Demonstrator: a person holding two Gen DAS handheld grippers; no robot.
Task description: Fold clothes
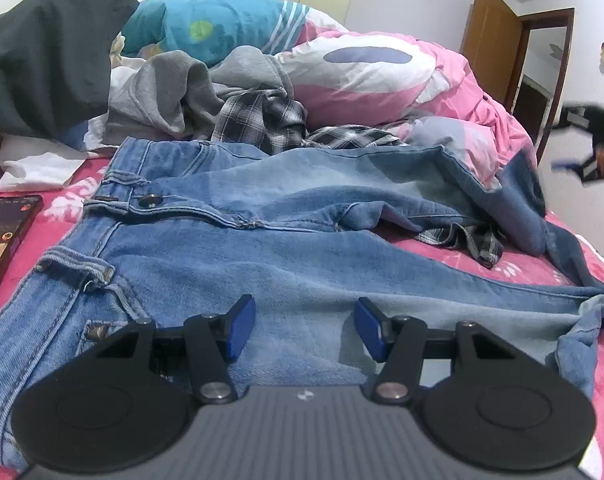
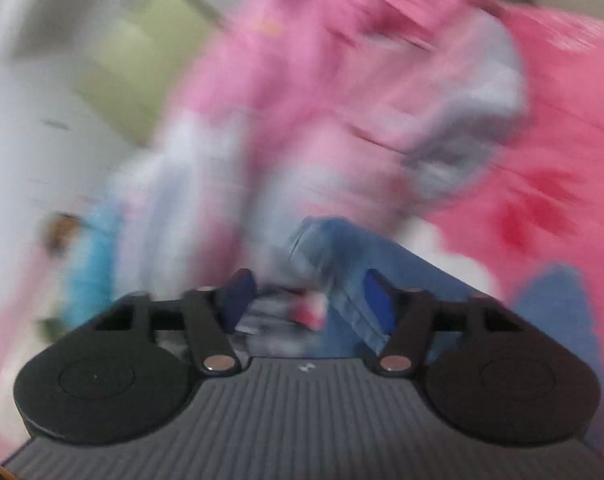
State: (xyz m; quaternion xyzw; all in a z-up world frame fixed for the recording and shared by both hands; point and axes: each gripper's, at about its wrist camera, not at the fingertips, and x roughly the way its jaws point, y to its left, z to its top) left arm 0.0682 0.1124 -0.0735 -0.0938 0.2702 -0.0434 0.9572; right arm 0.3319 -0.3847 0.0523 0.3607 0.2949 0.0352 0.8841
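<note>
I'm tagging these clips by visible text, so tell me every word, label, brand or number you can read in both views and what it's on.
No text can be read.
Dark rectangular phone lying on the pink bedsheet: its screen shows a picture, any writing too small to read.
Blue denim jeans: metal waist button shows no legible stamp.
Grey ribbed gripper body: small pale logo mark, no letters.
Right wrist view: blurred throughout.
</note>
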